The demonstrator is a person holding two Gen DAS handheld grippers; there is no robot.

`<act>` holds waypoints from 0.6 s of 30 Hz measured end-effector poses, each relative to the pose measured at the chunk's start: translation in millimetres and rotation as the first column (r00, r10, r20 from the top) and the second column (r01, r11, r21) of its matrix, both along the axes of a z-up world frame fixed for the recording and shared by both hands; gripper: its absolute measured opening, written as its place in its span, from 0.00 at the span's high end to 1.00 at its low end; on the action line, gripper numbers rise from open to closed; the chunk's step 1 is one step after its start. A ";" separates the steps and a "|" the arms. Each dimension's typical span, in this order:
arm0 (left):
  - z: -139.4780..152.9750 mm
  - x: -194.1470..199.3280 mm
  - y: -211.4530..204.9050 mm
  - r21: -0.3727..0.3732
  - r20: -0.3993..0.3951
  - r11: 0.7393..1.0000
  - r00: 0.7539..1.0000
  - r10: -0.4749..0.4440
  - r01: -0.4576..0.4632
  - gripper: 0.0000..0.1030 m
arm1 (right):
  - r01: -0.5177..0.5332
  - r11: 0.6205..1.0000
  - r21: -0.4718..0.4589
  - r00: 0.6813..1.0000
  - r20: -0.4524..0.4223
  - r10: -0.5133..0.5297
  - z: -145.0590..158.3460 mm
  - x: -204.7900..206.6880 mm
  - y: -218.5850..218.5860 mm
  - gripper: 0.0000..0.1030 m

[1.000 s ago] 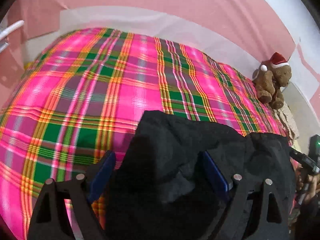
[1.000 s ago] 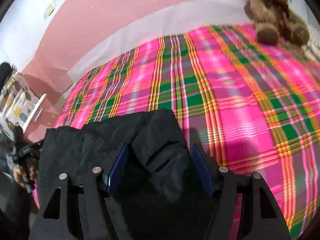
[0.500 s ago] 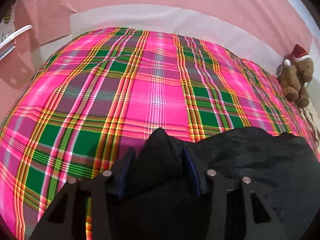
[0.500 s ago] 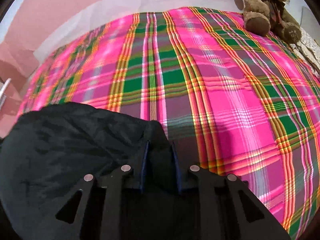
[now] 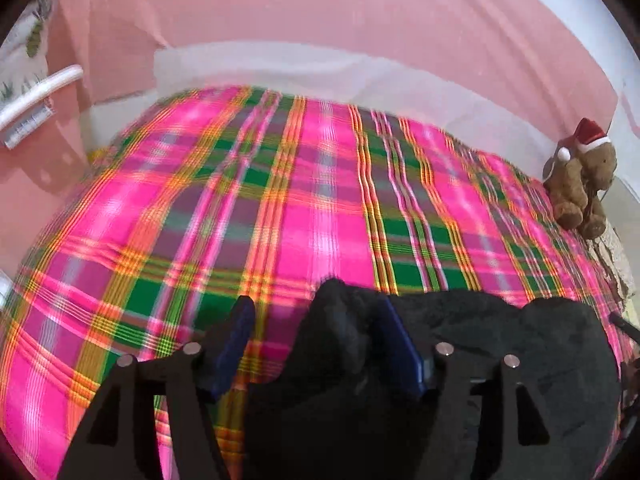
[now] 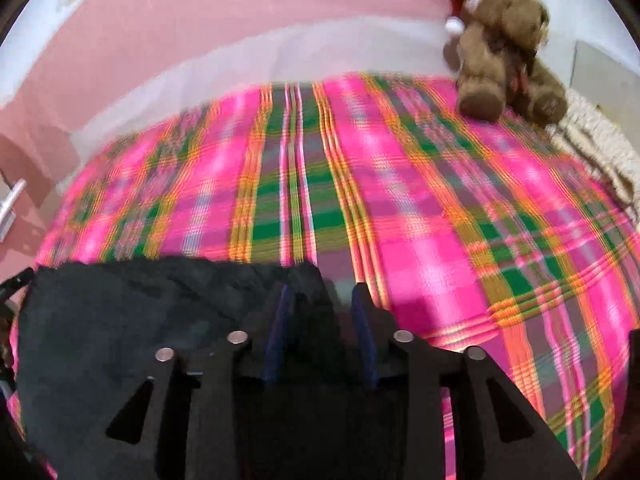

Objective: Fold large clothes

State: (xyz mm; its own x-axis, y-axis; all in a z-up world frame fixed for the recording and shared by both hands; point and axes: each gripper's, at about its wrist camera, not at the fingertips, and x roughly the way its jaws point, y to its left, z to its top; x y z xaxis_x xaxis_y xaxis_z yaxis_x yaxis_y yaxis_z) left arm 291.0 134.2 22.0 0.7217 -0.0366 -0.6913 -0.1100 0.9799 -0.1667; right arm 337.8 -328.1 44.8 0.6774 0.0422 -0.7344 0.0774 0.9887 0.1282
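Note:
A black garment [image 5: 480, 360] lies on a bed with a pink and green plaid sheet [image 5: 320, 208]. In the left wrist view my left gripper [image 5: 316, 320] is open; the garment's left corner stands between its blue pads, against the right pad [image 5: 396, 340]. In the right wrist view the garment [image 6: 120, 328] spreads to the left. My right gripper [image 6: 320, 304] is open, with the garment's right corner between its blue pads [image 6: 280, 320].
A brown teddy bear with a red Santa hat [image 5: 580, 184] sits at the bed's far right corner, also seen in the right wrist view [image 6: 504, 48]. A pink wall [image 5: 320, 20] runs behind the bed. A white rail [image 5: 40, 96] is at the left.
Both grippers were shut on the garment's corners half a second ago and have opened. The garment corners have dropped onto the sheet. Both views are blurred by motion.

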 end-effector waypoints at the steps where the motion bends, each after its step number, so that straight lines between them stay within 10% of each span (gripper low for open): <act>1: 8.1 -3.4 1.4 0.007 0.019 1.000 1.000 0.004 -0.004 0.34 | -0.003 1.000 -0.001 1.000 0.023 0.003 8.2 -3.4 1.3 0.63; 9: 51.0 -37.6 -66.6 -0.065 0.145 0.975 0.969 -0.201 0.212 0.28 | -0.203 0.977 0.063 0.976 0.089 0.197 19.1 -31.7 78.7 0.60; 18: -33.4 16.5 -154.2 -0.039 -0.038 0.945 0.944 -0.327 0.326 0.28 | -0.182 0.983 0.026 0.982 -0.044 0.183 -47.6 12.3 100.2 0.56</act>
